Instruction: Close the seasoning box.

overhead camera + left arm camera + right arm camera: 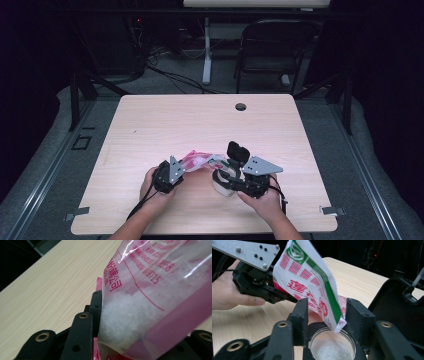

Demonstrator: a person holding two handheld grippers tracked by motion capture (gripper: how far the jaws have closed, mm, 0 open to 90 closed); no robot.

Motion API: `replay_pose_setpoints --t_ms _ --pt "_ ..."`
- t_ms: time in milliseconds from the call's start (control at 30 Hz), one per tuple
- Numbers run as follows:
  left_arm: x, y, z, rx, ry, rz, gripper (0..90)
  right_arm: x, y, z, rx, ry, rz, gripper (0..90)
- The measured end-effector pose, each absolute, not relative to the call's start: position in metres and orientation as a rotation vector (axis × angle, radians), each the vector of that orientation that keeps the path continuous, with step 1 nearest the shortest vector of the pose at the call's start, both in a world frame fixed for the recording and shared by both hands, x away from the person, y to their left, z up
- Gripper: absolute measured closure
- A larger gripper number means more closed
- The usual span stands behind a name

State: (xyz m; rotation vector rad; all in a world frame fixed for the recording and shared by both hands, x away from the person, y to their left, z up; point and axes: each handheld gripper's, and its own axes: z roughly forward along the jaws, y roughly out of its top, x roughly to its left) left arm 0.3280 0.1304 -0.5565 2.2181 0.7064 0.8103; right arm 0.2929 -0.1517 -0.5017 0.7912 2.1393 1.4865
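High view: both hands work near the front edge of the table (150,120). The left gripper (176,169) holds up a pink-and-white bag (197,160), tilted toward the right gripper (226,176), which is around a small clear jar (222,186).

Left gripper view: jaws clamped on the bag (150,302) at a middling width; white crystals are heaped inside against the left jaw.

Right gripper view: bag corner (338,327) hangs over the jar mouth (332,346), which already holds white grains. The right jaws stand wide on either side of the jar; I see no pad pressing the glass.

Judgement: pouring step, partly done. The next move calls for keeping the corner over the mouth and tipping further, with the jar steadied.
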Motion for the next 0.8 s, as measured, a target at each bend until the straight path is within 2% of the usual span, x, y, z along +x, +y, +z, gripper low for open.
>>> replay_pose_setpoints --t_ms 300,800 --pt "0.332 0.135 -0.558 2.194 0.755 0.740 70.7 0.296 -0.155 -0.504 0.820 2.137 1.491 49.3" --pt "0.337 0.142 -0.559 2.158 0.813 0.661 70.9 0.298 -0.160 -0.506 0.865 2.113 1.511 49.5"
